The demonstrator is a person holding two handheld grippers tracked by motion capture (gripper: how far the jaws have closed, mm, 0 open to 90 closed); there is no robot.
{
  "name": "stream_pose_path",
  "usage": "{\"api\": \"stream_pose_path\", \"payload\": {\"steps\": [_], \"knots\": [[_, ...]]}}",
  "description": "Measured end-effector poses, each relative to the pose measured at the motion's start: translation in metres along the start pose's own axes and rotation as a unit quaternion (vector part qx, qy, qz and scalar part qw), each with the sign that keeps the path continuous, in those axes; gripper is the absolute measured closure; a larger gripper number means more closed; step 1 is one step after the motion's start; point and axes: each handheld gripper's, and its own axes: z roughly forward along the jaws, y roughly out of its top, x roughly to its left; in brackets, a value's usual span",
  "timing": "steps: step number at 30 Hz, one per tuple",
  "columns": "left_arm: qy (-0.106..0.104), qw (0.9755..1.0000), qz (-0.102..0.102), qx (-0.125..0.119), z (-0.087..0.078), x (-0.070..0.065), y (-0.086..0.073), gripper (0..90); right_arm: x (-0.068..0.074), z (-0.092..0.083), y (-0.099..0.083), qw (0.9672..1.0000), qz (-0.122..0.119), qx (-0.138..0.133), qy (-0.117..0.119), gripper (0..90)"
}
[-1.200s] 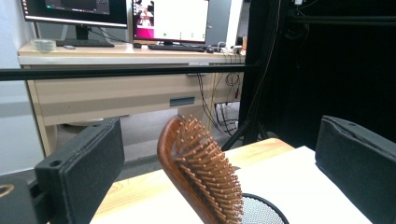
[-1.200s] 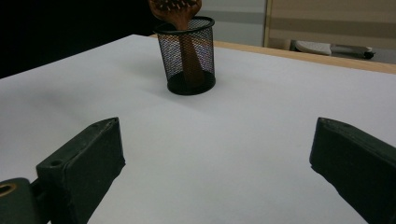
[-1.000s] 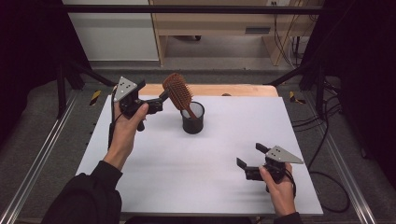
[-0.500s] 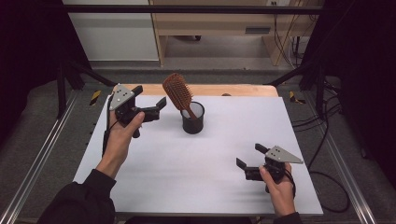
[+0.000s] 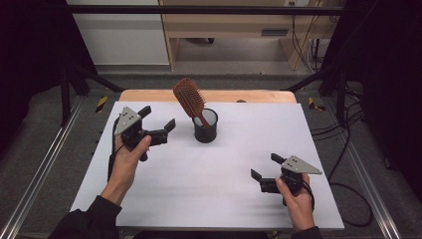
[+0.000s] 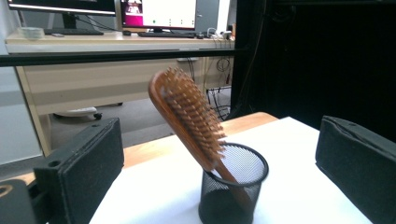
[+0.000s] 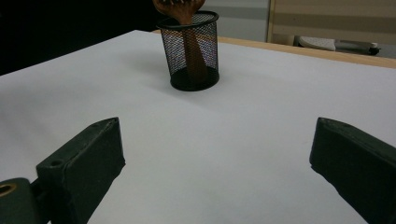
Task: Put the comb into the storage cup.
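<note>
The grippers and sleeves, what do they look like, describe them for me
Both the left gripper and the right gripper are black, each with two blocky, flat-faced jaws and a grey three-cornered plate on top. A black cable trails from each along the hand. The person wears dark long sleeves; the hands are bare.

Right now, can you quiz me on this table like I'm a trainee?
1. True or false: the hairbrush stands handle-down in the black mesh cup, leaning to one side.
2. Which is nearer the cup? A) the left tongs B) the right tongs
3. Fill in: both tongs have their jaws ____.

Key: 1 true; 2 A; 3 open, holding nothing.
</note>
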Motion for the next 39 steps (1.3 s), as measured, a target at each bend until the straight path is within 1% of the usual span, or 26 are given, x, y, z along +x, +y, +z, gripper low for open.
{"api": "stream_pose_path", "payload": {"steps": [4, 7, 9, 12, 20, 25, 31, 34, 39], "knots": [[0.0, 1.0, 0.006, 0.004, -0.006, -0.004, -0.011, 1.3, 0.0, -0.001, 0.0, 1.0, 0.001, 0.0, 0.001, 3.3], [0.003, 0.9999, 0.012, 0.004, -0.01, -0.004, -0.02, 1.3, 0.0, 0.0, 0.0, 1.0, -0.001, -0.001, 0.001, 3.3], [0.006, 0.9999, 0.007, 0.003, -0.014, -0.004, -0.026, 1.3, 0.001, 0.0, 0.0, 1.0, -0.002, 0.0, 0.001, 3.3], [0.009, 0.9998, 0.016, 0.01, -0.018, -0.003, -0.032, 1.3, 0.001, 0.0, 0.0, 1.0, -0.002, 0.0, 0.002, 3.3], [0.011, 0.9999, 0.006, 0.008, -0.034, -0.002, -0.043, 1.3, 0.001, 0.0, 0.0, 1.0, -0.002, -0.001, 0.003, 3.3], [0.016, 0.9998, 0.004, 0.005, -0.047, 0.002, -0.045, 1.3, 0.001, -0.001, 0.0, 1.0, -0.002, -0.001, 0.002, 3.3], [0.025, 0.9997, 0.002, -0.001, -0.061, 0.01, -0.042, 1.3, 0.0, -0.001, 0.001, 1.0, -0.002, -0.001, 0.0, 3.3], [0.027, 0.9996, 0.001, -0.007, -0.068, 0.012, -0.042, 1.3, 0.0, -0.002, 0.001, 1.0, -0.004, -0.004, -0.001, 3.4], [0.029, 0.9995, 0.0, -0.008, -0.079, 0.015, -0.044, 1.3, -0.002, -0.006, 0.002, 0.9999, -0.004, -0.013, -0.007, 3.6]]}}
